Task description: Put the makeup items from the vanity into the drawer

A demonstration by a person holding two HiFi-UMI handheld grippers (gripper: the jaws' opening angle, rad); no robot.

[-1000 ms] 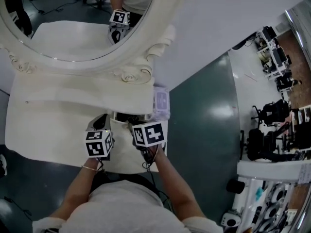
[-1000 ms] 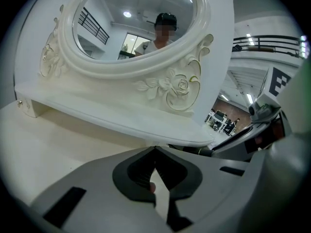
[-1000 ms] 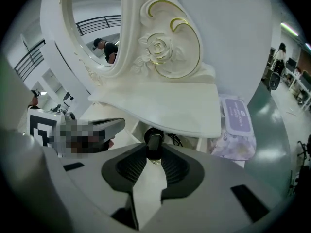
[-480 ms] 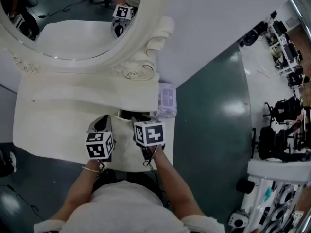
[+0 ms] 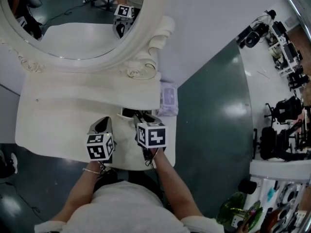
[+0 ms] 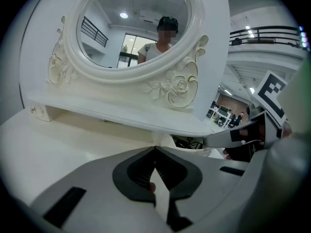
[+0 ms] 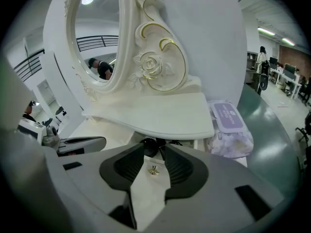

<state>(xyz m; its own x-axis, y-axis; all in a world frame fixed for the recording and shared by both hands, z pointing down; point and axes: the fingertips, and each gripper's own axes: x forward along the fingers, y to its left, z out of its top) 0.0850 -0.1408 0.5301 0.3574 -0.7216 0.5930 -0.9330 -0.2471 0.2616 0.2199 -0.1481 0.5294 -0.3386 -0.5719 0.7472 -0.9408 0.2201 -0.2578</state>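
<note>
My right gripper [image 7: 155, 154] hangs over the open drawer [image 5: 124, 150]. Its jaws have just been opening and now stand at a middling gap with nothing gripped. Through the gap I see only the drawer's white surface and a small gold knob [image 7: 153, 170].

Just past the tips, some dark items [image 7: 150, 147] lie at the back of the drawer, under the shelf [image 5: 97, 93]. In the head view they form a dark band across the drawer, side to side. I can't make out which end is which.

The wipes pack [image 5: 168, 97] lies flat on the vanity [image 5: 53, 130] at its right end, label up, long axis running toward the wall.

My left gripper [image 6: 154, 152] is pinched tip to tip, empty, over the vanity just left of the drawer.

Since a second ago, the wipes pack and dark items have stayed put.
</note>
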